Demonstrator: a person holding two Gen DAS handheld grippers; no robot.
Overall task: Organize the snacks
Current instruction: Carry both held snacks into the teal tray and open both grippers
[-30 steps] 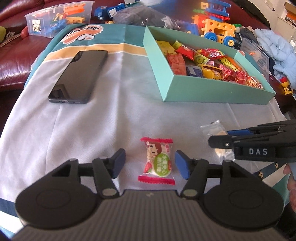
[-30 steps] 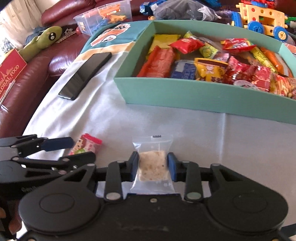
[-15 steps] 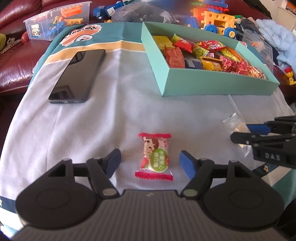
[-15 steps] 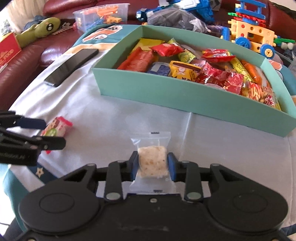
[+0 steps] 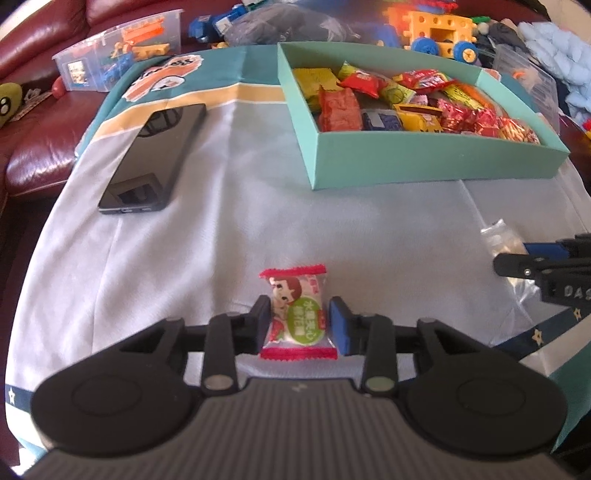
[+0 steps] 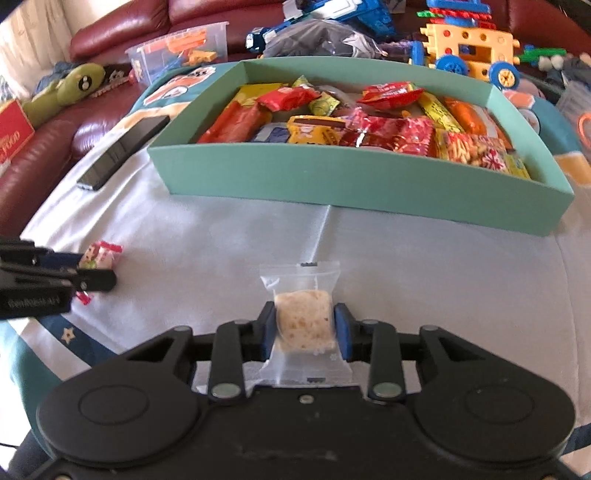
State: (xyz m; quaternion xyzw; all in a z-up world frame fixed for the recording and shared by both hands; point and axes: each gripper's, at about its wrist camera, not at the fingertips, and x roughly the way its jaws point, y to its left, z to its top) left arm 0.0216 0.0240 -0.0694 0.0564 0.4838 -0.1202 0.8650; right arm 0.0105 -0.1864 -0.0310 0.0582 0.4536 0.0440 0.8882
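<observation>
My left gripper (image 5: 299, 325) is shut on a small candy (image 5: 297, 314) with red crimped ends and a cartoon face, low over the pale cloth. My right gripper (image 6: 304, 328) is shut on a clear packet holding a beige cake (image 6: 303, 325), held just above the cloth. A teal box (image 6: 354, 188) full of colourful snack packs stands ahead of both; it also shows in the left wrist view (image 5: 424, 162). Each gripper shows at the edge of the other's view, the right (image 5: 546, 269) and the left (image 6: 55, 280).
A black phone (image 5: 155, 155) lies on the cloth left of the box. A clear bin of toys (image 5: 122, 55), building-block vehicles (image 6: 469, 48) and a red leather sofa (image 6: 122, 26) lie beyond. A green plush (image 6: 70, 88) sits far left.
My left gripper has closed from open onto the candy. My right gripper, holding the cake packet throughout, has moved right and away from the left one.
</observation>
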